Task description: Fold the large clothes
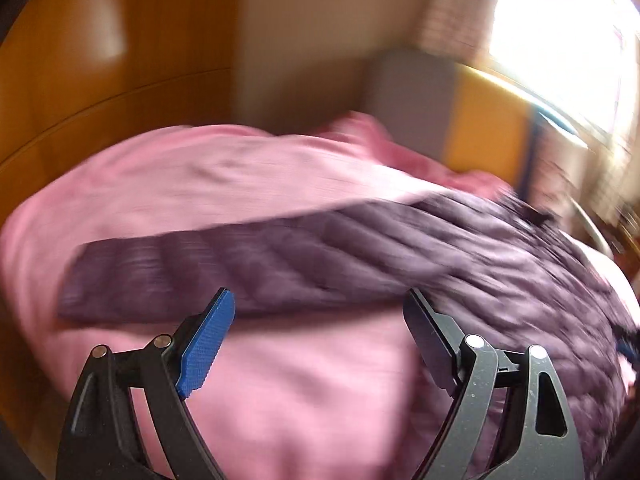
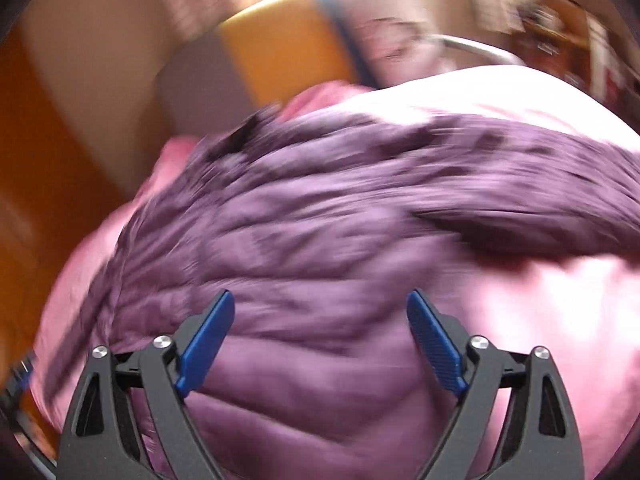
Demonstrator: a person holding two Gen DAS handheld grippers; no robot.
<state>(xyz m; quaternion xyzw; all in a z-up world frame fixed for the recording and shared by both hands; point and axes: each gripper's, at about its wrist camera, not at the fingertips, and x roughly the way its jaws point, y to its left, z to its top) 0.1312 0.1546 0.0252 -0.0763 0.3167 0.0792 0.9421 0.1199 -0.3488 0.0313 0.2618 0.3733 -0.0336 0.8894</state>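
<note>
A dark purple quilted jacket (image 1: 360, 252) lies spread on a pink bed cover (image 1: 280, 380). In the left wrist view one sleeve stretches out to the left, and my left gripper (image 1: 320, 308) is open and empty just above the cover below that sleeve. In the right wrist view the jacket's body (image 2: 320, 220) fills the middle, and my right gripper (image 2: 320, 308) is open and empty right over it. Both views are blurred by motion.
An orange wooden wardrobe (image 1: 100, 60) stands to the left of the bed. A grey and yellow panel (image 1: 460, 120) is behind the bed, below a bright window (image 1: 560, 40). The pink cover (image 2: 540, 320) extends right of the jacket.
</note>
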